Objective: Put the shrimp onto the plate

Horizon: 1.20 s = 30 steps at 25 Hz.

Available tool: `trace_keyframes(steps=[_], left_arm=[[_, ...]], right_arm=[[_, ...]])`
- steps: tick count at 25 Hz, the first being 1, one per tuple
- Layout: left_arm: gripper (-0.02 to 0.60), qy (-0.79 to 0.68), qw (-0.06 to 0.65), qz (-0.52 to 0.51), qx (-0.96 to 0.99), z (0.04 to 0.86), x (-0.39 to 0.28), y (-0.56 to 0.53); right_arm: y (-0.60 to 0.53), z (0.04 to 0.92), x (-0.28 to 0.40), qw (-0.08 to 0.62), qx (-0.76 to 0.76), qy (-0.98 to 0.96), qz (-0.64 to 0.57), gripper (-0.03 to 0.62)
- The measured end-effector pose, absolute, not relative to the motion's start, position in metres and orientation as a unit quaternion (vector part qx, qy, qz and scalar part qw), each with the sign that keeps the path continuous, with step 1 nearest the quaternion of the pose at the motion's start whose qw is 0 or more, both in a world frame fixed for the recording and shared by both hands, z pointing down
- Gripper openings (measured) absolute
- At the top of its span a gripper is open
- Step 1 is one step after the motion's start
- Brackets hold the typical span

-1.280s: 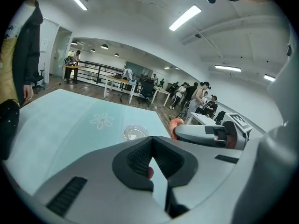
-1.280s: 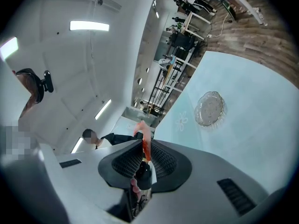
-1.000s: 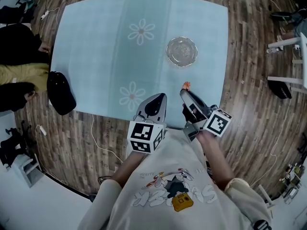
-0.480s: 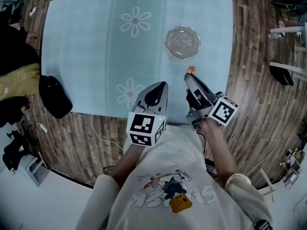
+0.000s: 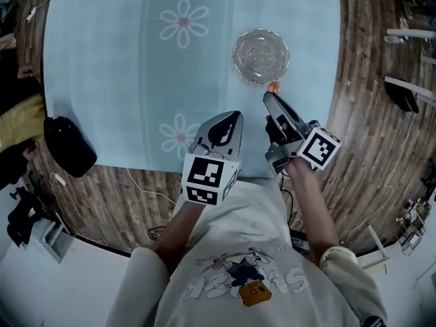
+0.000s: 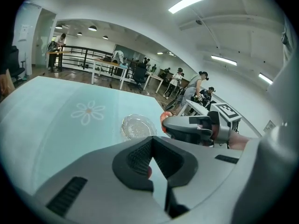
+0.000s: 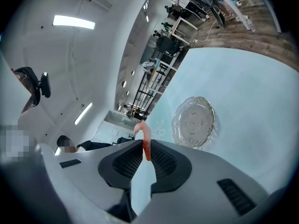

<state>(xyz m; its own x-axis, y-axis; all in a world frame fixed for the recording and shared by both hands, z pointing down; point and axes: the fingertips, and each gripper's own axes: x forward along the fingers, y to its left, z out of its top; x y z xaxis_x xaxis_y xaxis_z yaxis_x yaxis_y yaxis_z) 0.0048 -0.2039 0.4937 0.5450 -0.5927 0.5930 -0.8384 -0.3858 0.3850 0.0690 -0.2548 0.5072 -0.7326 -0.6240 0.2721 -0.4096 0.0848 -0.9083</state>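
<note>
A small orange shrimp (image 5: 274, 86) (image 7: 144, 139) sticks out between the jaws of my right gripper (image 5: 271, 98) (image 7: 145, 147), which is shut on it. The shrimp hangs just at the near rim of the round clear glass plate (image 5: 261, 56) (image 7: 194, 122), which sits empty on the right part of the light blue table (image 5: 122, 80). My left gripper (image 5: 232, 117) (image 6: 151, 143) is held to the left of the right one, over the table's near edge, its jaws shut with nothing in them. In the left gripper view the plate (image 6: 137, 126), the shrimp (image 6: 164, 119) and the right gripper (image 6: 196, 129) all show.
Two flower prints (image 5: 182, 22) (image 5: 178, 136) mark the tablecloth. A black bag (image 5: 68, 145) lies on the table's left edge, with seated people beyond it. Wooden floor with cables surrounds the table; furniture legs (image 5: 409, 87) stand at the right.
My right gripper has carried the shrimp forward, from near the table's front edge up to the plate's near rim. The left gripper has hardly moved.
</note>
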Motion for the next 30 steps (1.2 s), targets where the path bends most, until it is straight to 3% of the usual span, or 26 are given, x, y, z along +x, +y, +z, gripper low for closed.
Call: trace_keyframes(steps=[30], left_arm=[[0.006, -0.429, 0.397, 0.186, 0.790, 0.572, 0.002, -0.242]], right_arm=[[-0.312, 0.605, 0.078, 0.036, -0.447, 0.654, -0.610, 0.074]])
